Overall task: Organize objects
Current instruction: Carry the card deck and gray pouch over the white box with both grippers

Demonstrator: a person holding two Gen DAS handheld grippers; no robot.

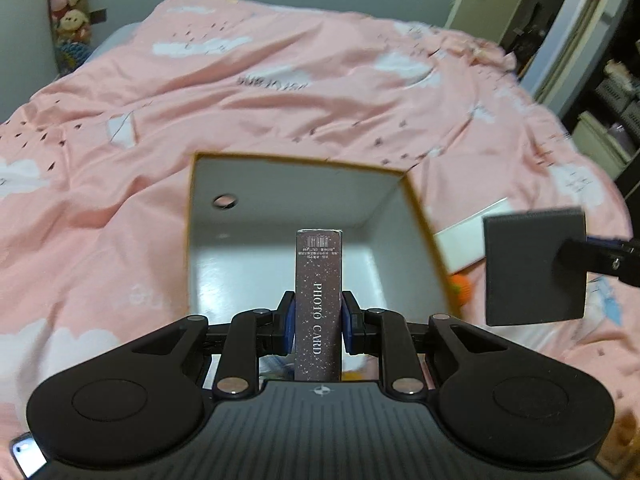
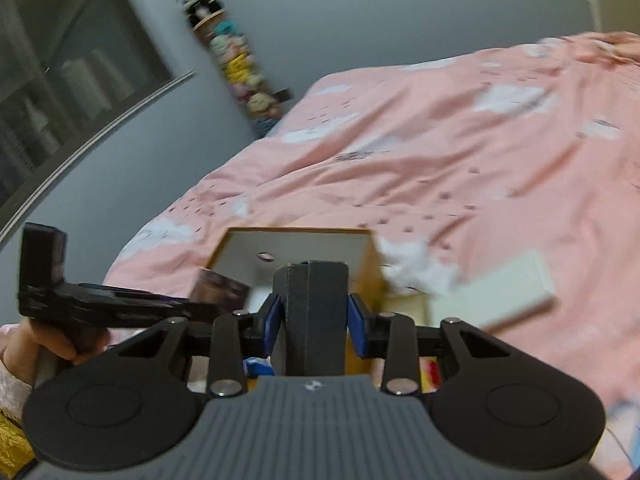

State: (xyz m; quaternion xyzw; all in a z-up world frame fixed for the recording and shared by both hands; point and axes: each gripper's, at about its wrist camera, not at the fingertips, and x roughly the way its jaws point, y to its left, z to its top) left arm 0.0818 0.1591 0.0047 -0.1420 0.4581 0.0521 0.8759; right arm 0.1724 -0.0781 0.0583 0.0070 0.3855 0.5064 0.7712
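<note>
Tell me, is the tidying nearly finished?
Not nearly. The open box on the pink bed looks empty inside. The left tongs grip a photo card box over it; the right tongs hold a dark grey box. A white box and an orange thing are still out.

Both wrist views look down, sharing the box (image 1: 304, 208).

Wrinkled cloth duvet (image 1: 280, 92); matt grey box (image 1: 534, 266)
</note>
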